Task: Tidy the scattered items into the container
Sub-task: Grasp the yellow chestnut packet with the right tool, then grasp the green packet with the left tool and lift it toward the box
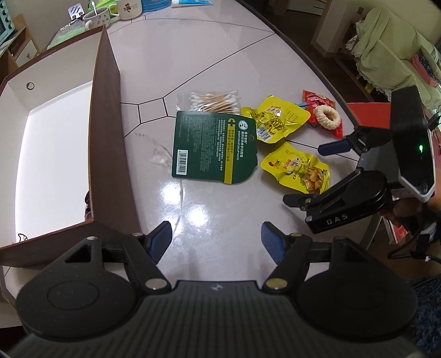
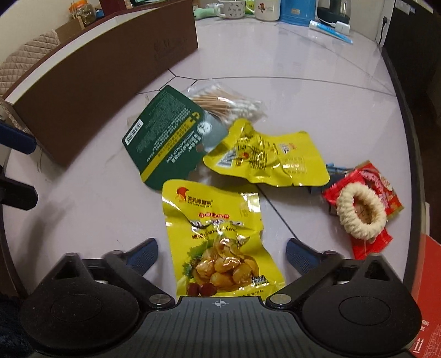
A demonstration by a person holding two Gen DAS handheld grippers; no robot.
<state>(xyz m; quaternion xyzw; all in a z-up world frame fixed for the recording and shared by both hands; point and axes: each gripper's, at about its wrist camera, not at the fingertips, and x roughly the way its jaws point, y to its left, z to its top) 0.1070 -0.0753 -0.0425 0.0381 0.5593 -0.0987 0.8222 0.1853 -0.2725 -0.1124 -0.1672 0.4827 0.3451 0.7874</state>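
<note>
A brown box with a white inside stands on the left of the table. Beside it lie a green lip-salve card, a bag of cotton swabs, two yellow snack packets and a red packet with a cream ring on it. My left gripper hangs open over bare tabletop near the box corner. In the right wrist view my right gripper is open, its fingers either side of the near yellow chestnut packet without touching it. The other yellow packet lies beyond it.
A clear plastic scrap lies between the box and the card. Mugs, a blue tin and a toothpaste tube stand at the far end. A red carton sits past the table's right edge.
</note>
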